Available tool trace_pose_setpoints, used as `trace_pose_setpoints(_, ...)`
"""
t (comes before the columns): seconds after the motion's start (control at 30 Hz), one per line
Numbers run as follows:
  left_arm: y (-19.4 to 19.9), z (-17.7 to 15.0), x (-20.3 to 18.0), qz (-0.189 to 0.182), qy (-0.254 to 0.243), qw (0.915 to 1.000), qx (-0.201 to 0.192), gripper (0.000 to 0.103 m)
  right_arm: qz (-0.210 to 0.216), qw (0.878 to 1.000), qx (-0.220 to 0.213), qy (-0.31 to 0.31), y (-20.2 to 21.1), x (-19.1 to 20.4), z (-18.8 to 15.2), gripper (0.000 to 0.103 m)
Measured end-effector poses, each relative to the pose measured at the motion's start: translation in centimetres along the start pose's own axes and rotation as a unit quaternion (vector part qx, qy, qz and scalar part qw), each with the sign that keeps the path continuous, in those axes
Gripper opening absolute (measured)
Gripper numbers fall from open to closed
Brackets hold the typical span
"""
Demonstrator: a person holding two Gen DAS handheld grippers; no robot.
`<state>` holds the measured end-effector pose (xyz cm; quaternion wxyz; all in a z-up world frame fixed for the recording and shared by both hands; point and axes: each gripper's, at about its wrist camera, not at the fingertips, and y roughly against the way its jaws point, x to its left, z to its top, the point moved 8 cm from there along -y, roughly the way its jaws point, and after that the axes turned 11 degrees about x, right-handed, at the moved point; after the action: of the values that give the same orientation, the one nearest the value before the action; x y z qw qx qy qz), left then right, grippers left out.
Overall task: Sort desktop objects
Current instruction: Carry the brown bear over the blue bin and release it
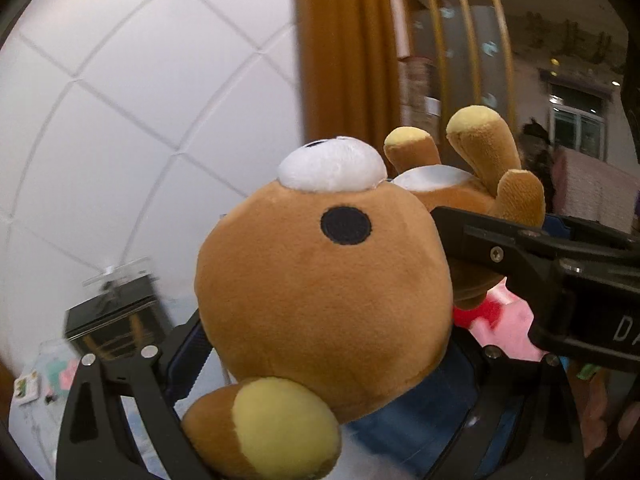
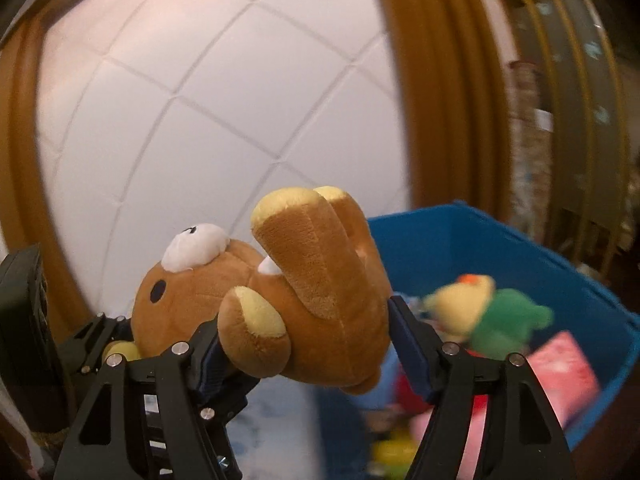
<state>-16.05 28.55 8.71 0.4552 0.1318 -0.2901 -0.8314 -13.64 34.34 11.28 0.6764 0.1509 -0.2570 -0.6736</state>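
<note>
A brown plush bear with a white muzzle and yellow paws is held in the air between both grippers. My left gripper is shut on its head. My right gripper is shut on its body, legs pointing up; it also shows in the left wrist view at the right. The bear's head lies to the left in the right wrist view, with the left gripper's fingers beside it.
A blue bin sits below and to the right, holding a green and yellow plush, a pink item and other toys. A dark box stands at the left. A white tiled wall and wooden frame are behind.
</note>
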Motion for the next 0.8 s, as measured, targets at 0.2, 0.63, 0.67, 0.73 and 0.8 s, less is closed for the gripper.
trace_pose_setpoints(0.2, -4.4, 3.2, -5.0, -0.015, -0.021, 0.9992, 0.031, 0.098, -0.024, 0.999, 0.013, -0.037, -1.2, -8.7, 1.1, 0.074)
trace_pose_setpoints(0.63, -10.8, 3.6, -9.2, 0.016, -0.038, 0.9918, 0.121, 0.099, -0.011, 0.993, 0.098, -0.061, -5.6, -16.8, 0.4, 0.086)
trace_pose_setpoints(0.67, -10.5, 3.6, -9.5, 0.020, -0.040, 0.9920, 0.118, 0.099, -0.009, 0.993, 0.103, -0.060, -6.0, -16.9, 0.2, 0.086)
trace_pose_setpoints(0.73, -10.2, 3.5, -9.5, 0.029, -0.041, 0.9922, 0.114, 0.099, -0.004, 0.992, 0.109, -0.063, -6.0, -16.6, -0.4, 0.086)
trace_pose_setpoints(0.8, -10.0, 3.4, -9.3, 0.032, -0.035, 0.9924, 0.113, 0.099, 0.001, 0.992, 0.108, -0.065, -6.1, -16.7, -0.4, 0.087)
